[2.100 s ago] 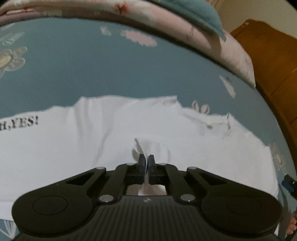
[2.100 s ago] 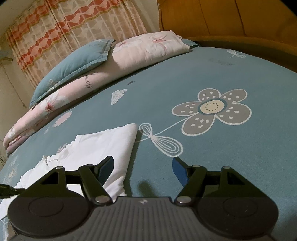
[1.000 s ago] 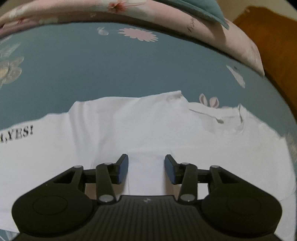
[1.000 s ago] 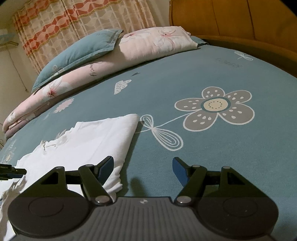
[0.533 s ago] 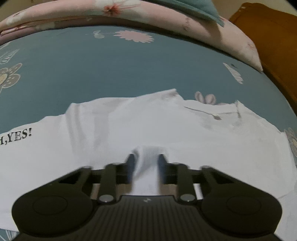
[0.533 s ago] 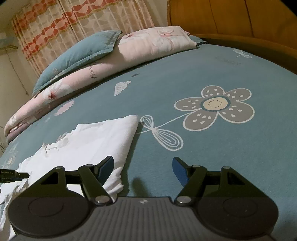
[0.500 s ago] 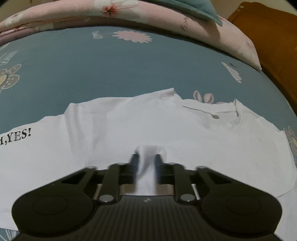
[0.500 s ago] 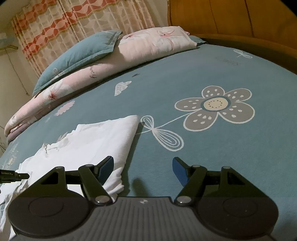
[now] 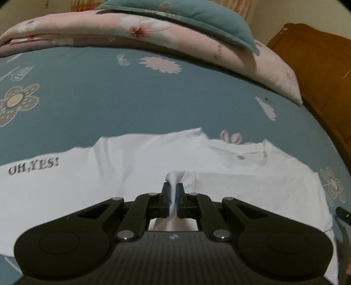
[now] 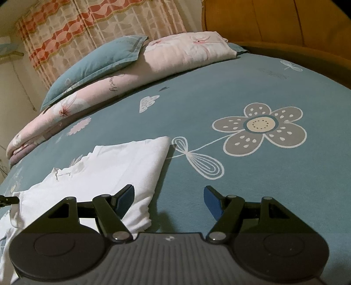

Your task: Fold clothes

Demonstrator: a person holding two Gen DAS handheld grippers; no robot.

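A white T-shirt (image 9: 252, 182) printed "OH,YES!" lies spread on the blue flowered bedsheet (image 9: 109, 105). My left gripper (image 9: 173, 193) is shut on a pinched-up fold of the shirt's near edge, lifted slightly off the bed. In the right wrist view the same white T-shirt (image 10: 114, 166) lies at lower left with its folded edge toward the middle. My right gripper (image 10: 169, 197) hangs open above the sheet beside that edge; its left finger is over the cloth, and nothing is between the jaws.
A rolled pink floral quilt (image 9: 197, 46) and a teal pillow (image 9: 197, 15) lie along the far side of the bed. A wooden headboard (image 10: 285, 24) stands at the right, with patterned curtains (image 10: 87, 28) behind. The left gripper's tip (image 10: 6, 200) shows at the left edge.
My left gripper closed from open onto a fold of the shirt and lifted it a little. The right gripper has stayed still and open.
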